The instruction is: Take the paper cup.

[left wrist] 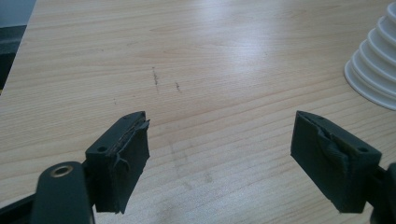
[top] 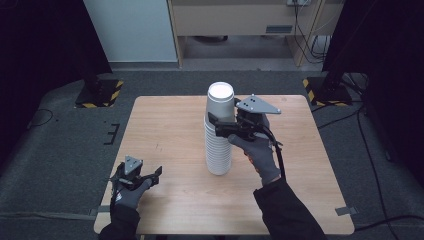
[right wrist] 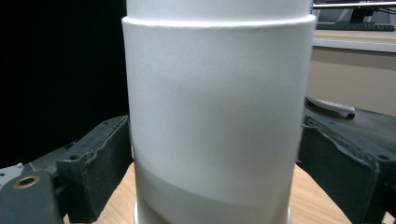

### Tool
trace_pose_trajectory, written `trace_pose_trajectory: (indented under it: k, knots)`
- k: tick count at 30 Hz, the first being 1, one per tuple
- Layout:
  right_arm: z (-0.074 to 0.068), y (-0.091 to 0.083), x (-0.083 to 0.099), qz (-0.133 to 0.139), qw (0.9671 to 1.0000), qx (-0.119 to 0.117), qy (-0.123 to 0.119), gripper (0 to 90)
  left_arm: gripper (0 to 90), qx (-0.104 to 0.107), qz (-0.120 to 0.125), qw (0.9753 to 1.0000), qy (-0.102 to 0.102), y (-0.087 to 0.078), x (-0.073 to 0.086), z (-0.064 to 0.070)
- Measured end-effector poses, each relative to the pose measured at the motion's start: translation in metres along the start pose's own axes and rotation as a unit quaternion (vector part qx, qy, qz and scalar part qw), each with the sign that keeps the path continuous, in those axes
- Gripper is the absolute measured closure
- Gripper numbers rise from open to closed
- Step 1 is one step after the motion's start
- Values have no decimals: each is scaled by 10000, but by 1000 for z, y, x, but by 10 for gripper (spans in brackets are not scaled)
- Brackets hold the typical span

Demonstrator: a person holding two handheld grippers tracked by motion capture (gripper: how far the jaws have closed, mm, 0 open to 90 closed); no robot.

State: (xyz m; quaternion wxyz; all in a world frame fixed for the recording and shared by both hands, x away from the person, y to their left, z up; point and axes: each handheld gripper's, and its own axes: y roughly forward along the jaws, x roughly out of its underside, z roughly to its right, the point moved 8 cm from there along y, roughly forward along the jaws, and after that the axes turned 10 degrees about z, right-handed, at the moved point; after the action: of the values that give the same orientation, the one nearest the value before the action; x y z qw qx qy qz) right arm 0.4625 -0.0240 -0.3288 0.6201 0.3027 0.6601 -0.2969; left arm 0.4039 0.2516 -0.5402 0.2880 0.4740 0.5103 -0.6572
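Note:
A tall stack of white paper cups (top: 218, 150) stands upside down in the middle of the wooden table (top: 170, 125). My right gripper (top: 221, 125) reaches in from the right, high on the stack. Its jaws press both sides of the top cup (top: 220, 102), whose white wall (right wrist: 215, 116) sits between them in the right gripper view (right wrist: 215, 144). My left gripper (top: 154, 176) rests low near the table's front left corner, open, with bare wood between its jaws (left wrist: 219, 135). The flared bottom rims of the stack (left wrist: 373, 70) show at the far right of the left gripper view.
The table's left edge (left wrist: 21, 51) runs close beside the left gripper. Dark carpet surrounds the table. Stand bases with yellow-black tape (top: 97, 92) sit on the floor behind it, and a cabinet with cables (top: 305, 30) stands at the back.

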Motion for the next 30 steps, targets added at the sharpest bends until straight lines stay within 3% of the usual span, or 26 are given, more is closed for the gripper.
trace_pose_trajectory:
  k: [17,30]
  knots:
    - [-2,21,13,-101,9998,160,-71,119,182,6,4,10000,3,0,0,0]
    - [-2,16,-2,139,9998,150,-66,136,182,15,12,10000,8,0,0,1]
